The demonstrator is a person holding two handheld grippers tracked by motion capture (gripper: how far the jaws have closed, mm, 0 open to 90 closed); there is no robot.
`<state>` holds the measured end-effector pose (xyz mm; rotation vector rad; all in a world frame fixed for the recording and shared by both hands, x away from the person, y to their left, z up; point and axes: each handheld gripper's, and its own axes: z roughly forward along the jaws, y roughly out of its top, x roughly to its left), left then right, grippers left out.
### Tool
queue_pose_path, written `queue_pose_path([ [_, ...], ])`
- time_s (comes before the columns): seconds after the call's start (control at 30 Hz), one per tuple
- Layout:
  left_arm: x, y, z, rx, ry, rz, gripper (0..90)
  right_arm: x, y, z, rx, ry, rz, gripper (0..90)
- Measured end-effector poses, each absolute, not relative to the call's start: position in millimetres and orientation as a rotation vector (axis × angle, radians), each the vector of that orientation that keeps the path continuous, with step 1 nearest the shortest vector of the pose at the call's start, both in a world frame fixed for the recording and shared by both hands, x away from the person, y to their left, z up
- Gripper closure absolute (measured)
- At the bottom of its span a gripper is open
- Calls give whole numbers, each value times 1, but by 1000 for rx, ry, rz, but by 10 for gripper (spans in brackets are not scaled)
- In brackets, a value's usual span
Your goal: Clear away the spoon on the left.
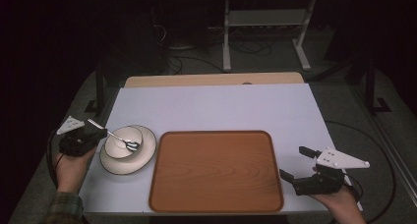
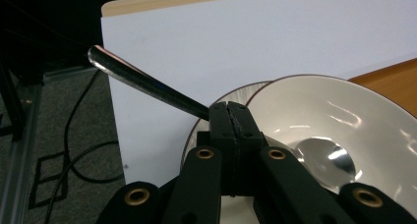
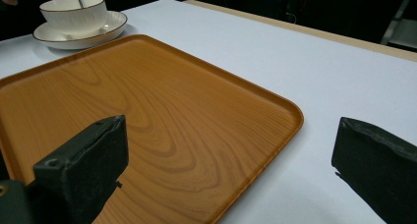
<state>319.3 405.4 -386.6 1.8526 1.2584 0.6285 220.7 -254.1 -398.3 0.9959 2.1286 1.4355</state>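
Observation:
A white bowl (image 1: pixel 122 141) stands on a white dark-rimmed saucer (image 1: pixel 129 163) at the table's left, left of a bare wooden tray (image 1: pixel 216 171). A metal spoon (image 1: pixel 114 134) leans in the bowl, its scoop at the bottom. My left gripper (image 1: pixel 101 132) is shut on the spoon's handle. In the left gripper view its jaws meet tight around the spoon (image 2: pixel 152 85), whose scoop lies in the bowl (image 2: pixel 339 130). My right gripper (image 1: pixel 295 162) hovers open at the tray's right edge, nothing between its jaws. The right gripper view shows the tray (image 3: pixel 147 106) and, far off, the bowl (image 3: pixel 74 13).
The table (image 1: pixel 221 106) has a white top with a bare wooden strip along its far edge. Cables and metal table legs cross the dark floor behind. The saucer (image 3: pixel 81 35) sits close to the tray's left corner.

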Motion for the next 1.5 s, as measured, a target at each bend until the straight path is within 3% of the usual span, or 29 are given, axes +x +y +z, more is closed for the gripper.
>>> queue_pose_path([
  [0.4, 328, 402, -385, 1846, 1241, 618, 896, 220, -254, -398, 999, 2126, 1436, 2],
  [0.53, 326, 403, -381, 1815, 1235, 608, 826, 220, -254, -399, 998, 2128, 1435, 2],
  [0.57, 325, 403, -378, 1797, 1230, 603, 700, 220, -254, -399, 997, 2128, 1436, 2],
  [0.77, 322, 401, -372, 1794, 1250, 606, 367, 220, -254, -398, 997, 2128, 1437, 2],
  [0.93, 327, 403, -379, 1801, 1269, 578, 205, 220, -254, -398, 998, 2128, 1437, 2],
  [1.33, 350, 399, -393, 1798, 1299, 531, 171, 221, -254, -398, 1000, 2126, 1440, 2],
  [1.5, 350, 401, -398, 1804, 1294, 515, 274, 221, -255, -398, 999, 2125, 1438, 2],
])
